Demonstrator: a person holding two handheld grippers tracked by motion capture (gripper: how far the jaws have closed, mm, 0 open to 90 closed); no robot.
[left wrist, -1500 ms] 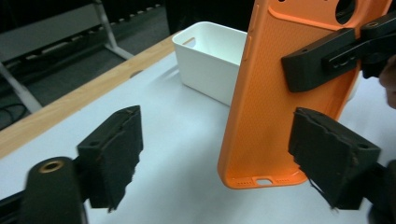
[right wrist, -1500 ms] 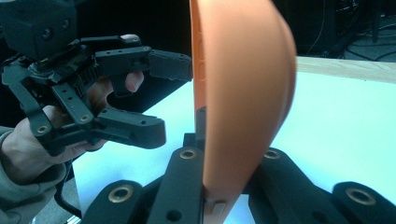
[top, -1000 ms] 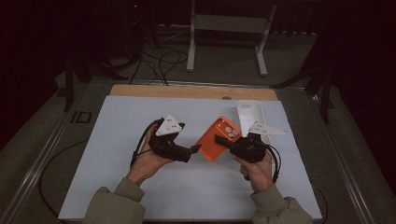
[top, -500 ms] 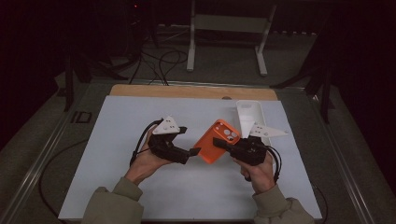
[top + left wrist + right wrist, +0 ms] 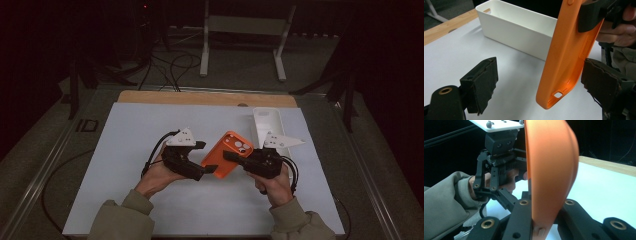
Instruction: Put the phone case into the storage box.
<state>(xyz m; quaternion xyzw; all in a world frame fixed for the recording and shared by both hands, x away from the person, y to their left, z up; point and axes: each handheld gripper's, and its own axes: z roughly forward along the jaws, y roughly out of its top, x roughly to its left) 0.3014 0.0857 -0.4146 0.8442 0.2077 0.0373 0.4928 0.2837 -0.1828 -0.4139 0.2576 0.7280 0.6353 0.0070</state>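
Observation:
An orange phone case [image 5: 227, 155] is held off the white table mat between both hands. My right gripper [image 5: 231, 156] is shut on its upper part, the jaws pinching the case [image 5: 551, 165] edge-on in the right gripper view [image 5: 544, 207]. My left gripper [image 5: 202, 172] stands open around the case's lower end. In the left gripper view the case [image 5: 569, 55] hangs close against the right pad [image 5: 599, 82], while the left pad [image 5: 484, 80] is well clear of it. The right gripper [image 5: 594, 15] grips the case's top there.
A long white tray [image 5: 265, 125] lies on the mat behind the right hand, seen as an open white bin [image 5: 519, 32] in the left gripper view. A wooden strip [image 5: 205, 97] edges the table's far side. Stand legs and cables sit on the floor beyond.
The right gripper has brought the orange case slightly left and down, toward the left gripper. The left hand has stayed where it was.

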